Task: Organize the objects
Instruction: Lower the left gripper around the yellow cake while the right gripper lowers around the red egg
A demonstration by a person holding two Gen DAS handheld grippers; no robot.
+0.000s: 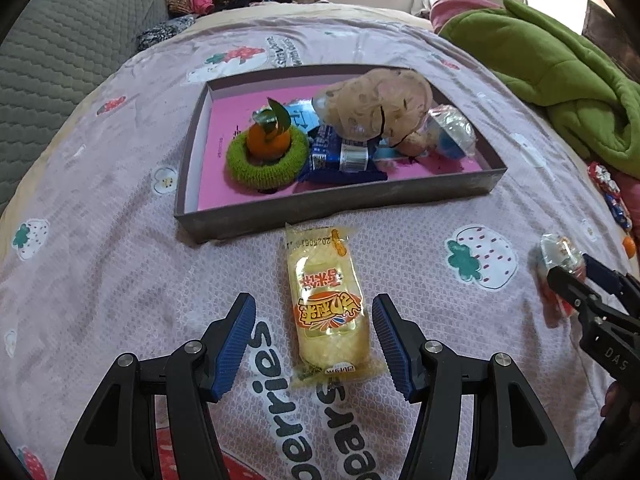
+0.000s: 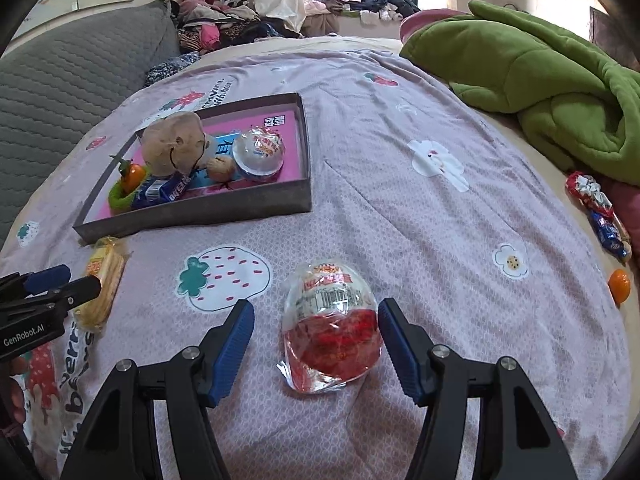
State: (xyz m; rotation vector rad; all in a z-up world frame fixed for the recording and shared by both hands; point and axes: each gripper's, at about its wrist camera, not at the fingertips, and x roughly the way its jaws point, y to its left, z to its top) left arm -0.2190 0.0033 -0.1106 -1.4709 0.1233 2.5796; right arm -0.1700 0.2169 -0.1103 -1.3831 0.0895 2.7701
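Note:
A yellow snack packet (image 1: 328, 312) lies on the strawberry bedspread in front of the dark shallow box (image 1: 340, 200). My left gripper (image 1: 314, 340) stands open around the packet, its blue pads clear of both sides. In the right wrist view a red-and-white wrapped egg (image 2: 331, 328) lies on the bedspread between the blue pads of my open right gripper (image 2: 316, 340), with a gap on each side. The same packet (image 2: 102, 280) and box (image 2: 192, 212) sit at the left there. The box holds a small orange in a green ring (image 1: 267, 150), a beige plush (image 1: 376, 104), blue packets and another wrapped egg (image 2: 260, 152).
A green quilt (image 2: 540, 76) is bunched at the right of the bed. Wrapped sweets (image 2: 596, 208) and a small orange (image 2: 619, 280) lie near the right edge. A grey quilted cushion (image 2: 60, 80) borders the left; clothes are piled at the back.

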